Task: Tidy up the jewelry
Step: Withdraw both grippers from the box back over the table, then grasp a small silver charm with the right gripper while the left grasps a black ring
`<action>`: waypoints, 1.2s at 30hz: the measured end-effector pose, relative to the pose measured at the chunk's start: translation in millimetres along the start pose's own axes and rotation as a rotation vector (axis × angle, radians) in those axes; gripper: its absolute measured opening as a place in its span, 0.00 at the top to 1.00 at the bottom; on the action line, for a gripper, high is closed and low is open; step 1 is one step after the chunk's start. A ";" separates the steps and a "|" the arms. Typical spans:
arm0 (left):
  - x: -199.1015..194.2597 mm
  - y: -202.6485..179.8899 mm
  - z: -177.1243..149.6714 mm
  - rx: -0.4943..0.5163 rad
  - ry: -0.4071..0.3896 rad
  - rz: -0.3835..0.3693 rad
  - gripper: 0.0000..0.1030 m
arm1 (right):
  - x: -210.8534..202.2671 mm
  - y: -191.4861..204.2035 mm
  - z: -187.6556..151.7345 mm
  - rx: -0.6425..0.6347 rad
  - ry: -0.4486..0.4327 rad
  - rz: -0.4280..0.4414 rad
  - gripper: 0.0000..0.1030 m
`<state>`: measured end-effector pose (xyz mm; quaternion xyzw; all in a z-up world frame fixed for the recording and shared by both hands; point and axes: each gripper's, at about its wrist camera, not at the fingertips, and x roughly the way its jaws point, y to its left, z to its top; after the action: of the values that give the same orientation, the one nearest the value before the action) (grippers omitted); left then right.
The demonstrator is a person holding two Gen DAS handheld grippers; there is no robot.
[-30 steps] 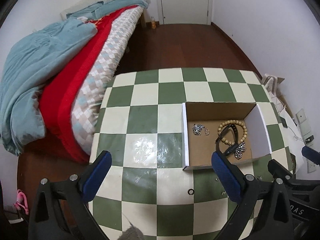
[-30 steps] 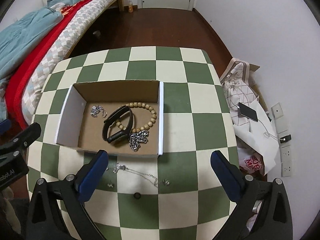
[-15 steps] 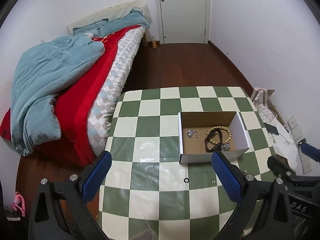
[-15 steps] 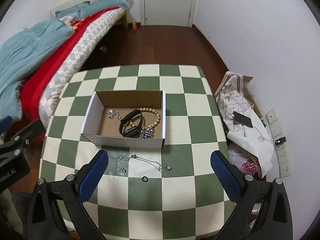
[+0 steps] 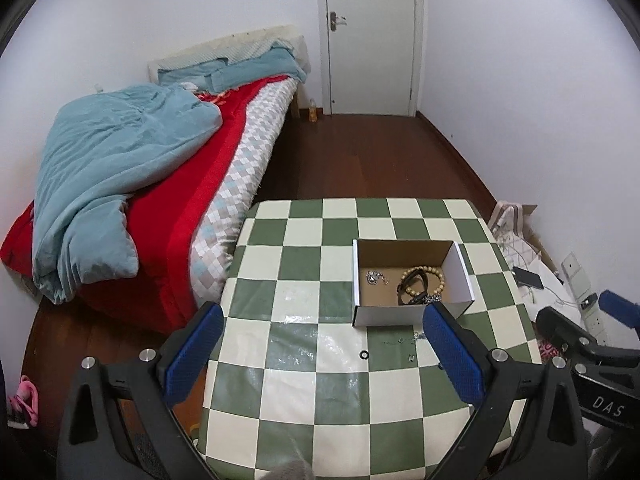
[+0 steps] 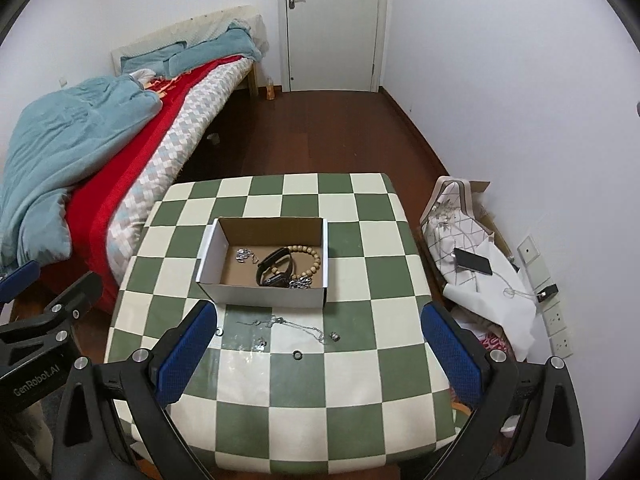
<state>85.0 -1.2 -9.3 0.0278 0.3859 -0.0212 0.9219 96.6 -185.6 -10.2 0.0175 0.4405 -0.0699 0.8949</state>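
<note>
Left tongs (image 5: pixel 320 354): fingers wide apart, empty, held high above the near edge of the desk (image 5: pixel 304 276).
Right tongs (image 6: pixel 320 350): likewise spread and empty.
Box (image 6: pixel 264 294): ahead of both tongs, mid-desk.
Done: bead bracelet (image 6: pixel 310 258), black band (image 6: pixel 276 268) and two small silver pieces lie inside.
Left: thin chain (image 6: pixel 288 324), black ring (image 6: pixel 297 355) and a few small bits on the desk between box and right tongs.
Unclear: the small bits are too tiny to identify.
</note>
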 end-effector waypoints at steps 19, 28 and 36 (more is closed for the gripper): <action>126.8 3.6 -70.2 0.058 0.202 0.266 0.01 | 142.2 -62.6 -91.1 0.187 0.184 0.071 0.29; 165.5 0.9 -83.5 0.057 0.253 0.232 0.01 | 219.0 -45.7 -92.6 0.114 0.171 0.075 0.29; 188.1 -26.2 -93.7 0.133 0.296 0.136 0.01 | 233.9 -22.8 -92.3 0.000 0.112 0.002 0.87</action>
<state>148.8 -24.4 -209.9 0.1177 0.5124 0.0200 0.8504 161.7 -225.3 -250.9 0.0218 0.4898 -0.0682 0.8689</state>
